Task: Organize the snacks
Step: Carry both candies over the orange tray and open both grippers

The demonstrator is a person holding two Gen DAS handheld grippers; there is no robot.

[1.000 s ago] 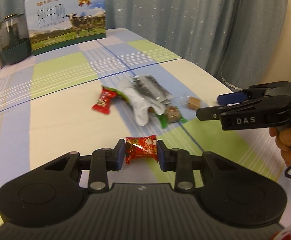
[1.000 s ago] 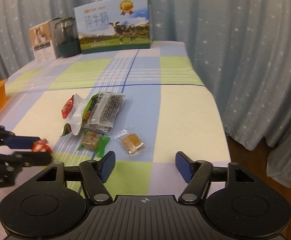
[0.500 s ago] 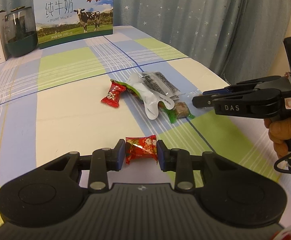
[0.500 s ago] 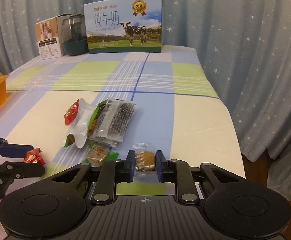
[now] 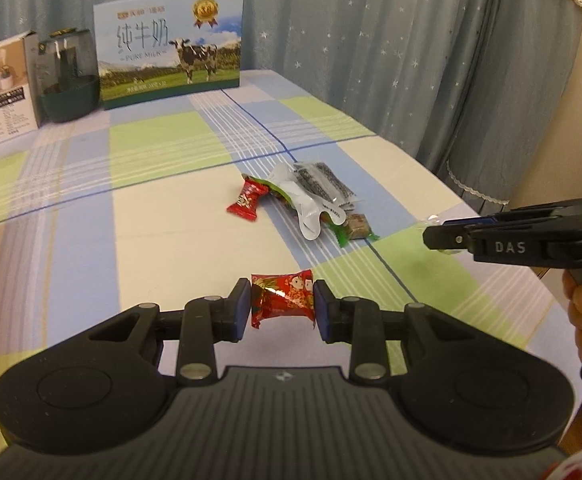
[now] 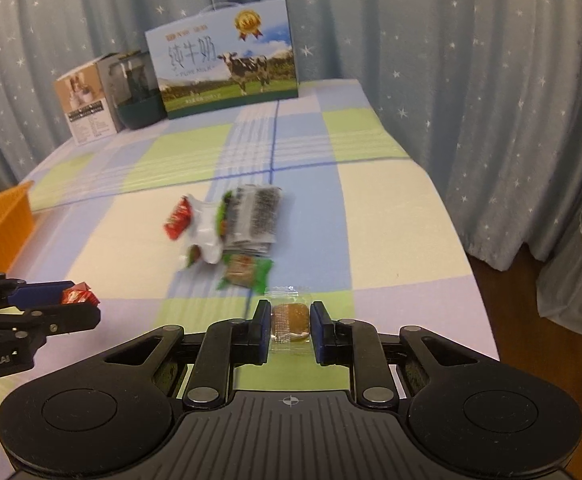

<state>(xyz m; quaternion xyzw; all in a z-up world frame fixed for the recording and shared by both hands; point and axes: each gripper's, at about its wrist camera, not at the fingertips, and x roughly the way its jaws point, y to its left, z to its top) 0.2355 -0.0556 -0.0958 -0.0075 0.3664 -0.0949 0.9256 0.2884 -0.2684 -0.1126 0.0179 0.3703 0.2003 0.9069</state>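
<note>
My left gripper [image 5: 282, 305] is shut on a red wrapped candy [image 5: 283, 300], held above the checked tablecloth. The right gripper [image 6: 290, 322] is shut on a clear-wrapped brown candy [image 6: 290, 320] and is lifted off the cloth. On the cloth beyond lies a small heap: a red candy [image 5: 248, 199], a white pouch [image 5: 305, 208], a grey speckled packet [image 5: 325, 186] and a green-wrapped brown snack [image 5: 356, 227]. In the left wrist view the right gripper [image 5: 435, 232] comes in from the right edge. The left gripper [image 6: 79, 302] with its red candy [image 6: 77, 296] shows at the left of the right wrist view.
An orange basket [image 6: 1, 226] stands at the table's left edge. At the back are a milk carton box [image 5: 169, 66], a dark jar [image 5: 69, 80] and a small white box [image 5: 3, 90]. Starry curtains hang behind; the table's right edge [image 6: 463, 256] drops to the floor.
The right gripper closed on the clear-wrapped brown candy and lifted it off the cloth. Both grippers rose and drew back from the heap; the left kept its red candy.
</note>
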